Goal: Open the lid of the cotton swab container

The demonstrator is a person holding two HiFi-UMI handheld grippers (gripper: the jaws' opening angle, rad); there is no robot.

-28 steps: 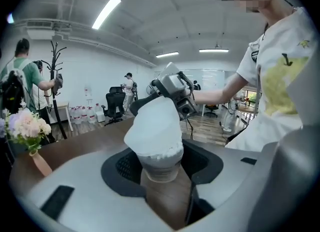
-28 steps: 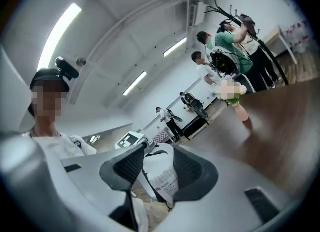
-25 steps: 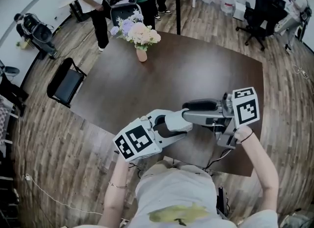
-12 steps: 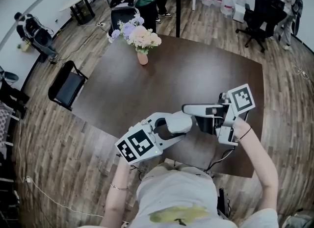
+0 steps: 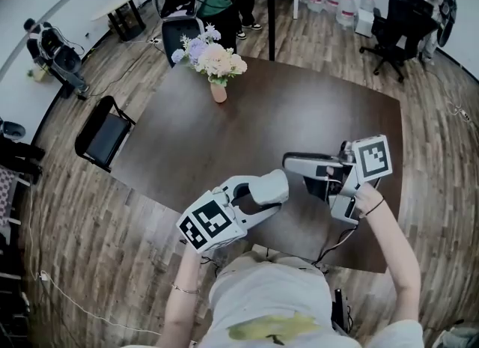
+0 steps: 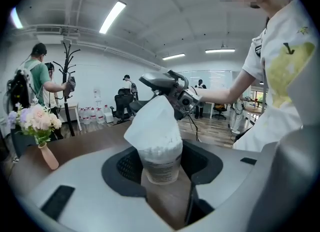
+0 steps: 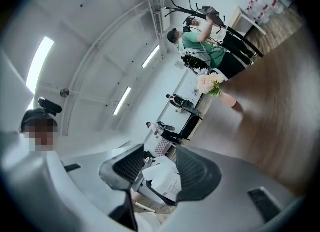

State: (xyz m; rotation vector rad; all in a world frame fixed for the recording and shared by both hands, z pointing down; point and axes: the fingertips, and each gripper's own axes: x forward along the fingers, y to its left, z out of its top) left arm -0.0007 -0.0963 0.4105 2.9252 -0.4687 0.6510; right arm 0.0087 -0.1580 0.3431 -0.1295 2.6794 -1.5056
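The cotton swab container [image 6: 161, 168] is a clear round cup with a label, packed with white swab tips. My left gripper [image 6: 160, 161] is shut on its body and holds it above the near edge of the table. The container's white lid [image 6: 152, 123] is tilted up off the rim toward my right gripper [image 6: 167, 84]. In the right gripper view the lid [image 7: 165, 181] sits between the ribbed pads, with my right gripper [image 7: 159, 176] shut on it. In the head view my left gripper [image 5: 278, 186] and right gripper [image 5: 293, 164] meet tip to tip, and they hide the container.
The dark brown table [image 5: 224, 137] carries a vase of flowers [image 5: 215, 69] at its far left corner. A black chair [image 5: 101, 131] stands left of the table. Office chairs [image 5: 397, 21], water bottles and standing people are at the back of the room.
The two grippers have drawn slightly apart. The right one has shifted a little to the right and the left one toward me. The vase has not moved.
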